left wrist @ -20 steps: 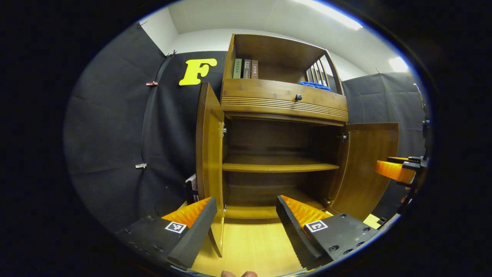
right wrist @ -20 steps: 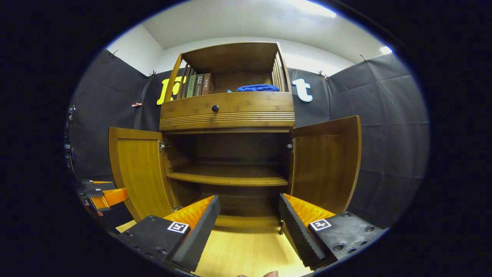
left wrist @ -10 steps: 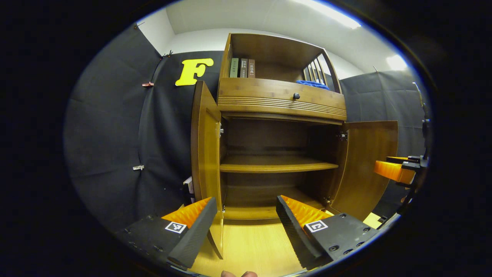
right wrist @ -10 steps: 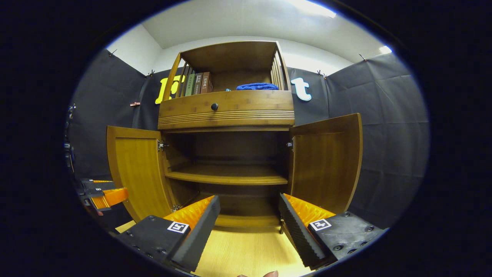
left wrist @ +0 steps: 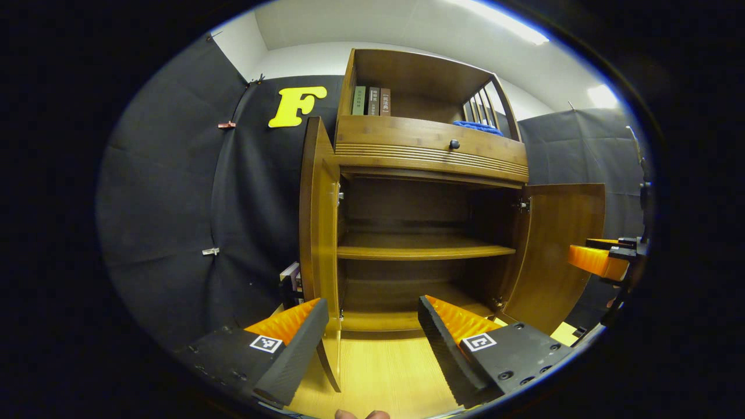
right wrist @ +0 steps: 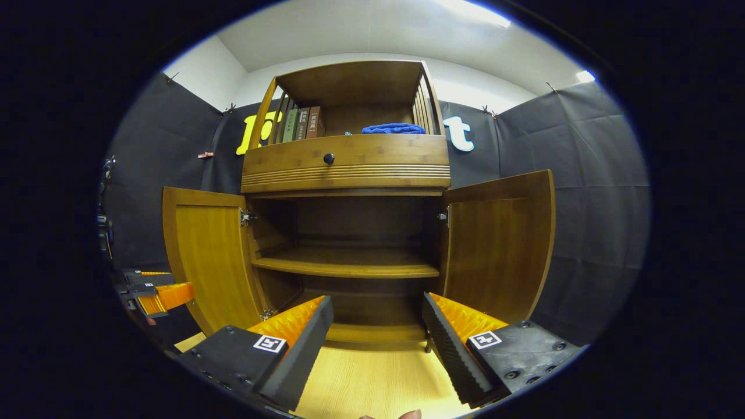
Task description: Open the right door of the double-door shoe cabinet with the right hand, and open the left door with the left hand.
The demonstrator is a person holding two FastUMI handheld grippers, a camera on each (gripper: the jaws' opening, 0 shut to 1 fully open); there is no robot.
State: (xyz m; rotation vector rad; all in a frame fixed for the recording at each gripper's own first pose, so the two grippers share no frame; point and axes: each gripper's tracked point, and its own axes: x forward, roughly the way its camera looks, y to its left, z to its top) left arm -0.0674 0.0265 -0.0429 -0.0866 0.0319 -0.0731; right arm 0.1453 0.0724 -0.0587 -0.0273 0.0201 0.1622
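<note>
The wooden shoe cabinet (right wrist: pixel 349 169) stands ahead with both lower doors swung wide. Its left door (left wrist: pixel 317 233) is seen nearly edge-on in the left gripper view, and face-on as the left door (right wrist: pixel 206 253) in the right gripper view. The right door (right wrist: pixel 495 250) stands open too, also seen as the right door (left wrist: pixel 559 250). My left gripper (left wrist: pixel 369 343) is open, empty, just in front of the left door's lower edge. My right gripper (right wrist: pixel 378 340) is open and empty before the cabinet's bottom. The other gripper's orange fingers (left wrist: pixel 593 259) show at the far right.
Inside are an empty middle shelf (right wrist: pixel 346 265) and a bare bottom board. A drawer with a dark knob (right wrist: pixel 329 157) sits above the doors. Books (right wrist: pixel 300 123) and a blue cloth (right wrist: pixel 393 128) lie on the top shelf. Pale wooden floor (right wrist: pixel 372 381) lies below.
The left gripper view has swayed slightly left and back right; the left door stays open. The right gripper has hardly moved. Both grippers remain open.
</note>
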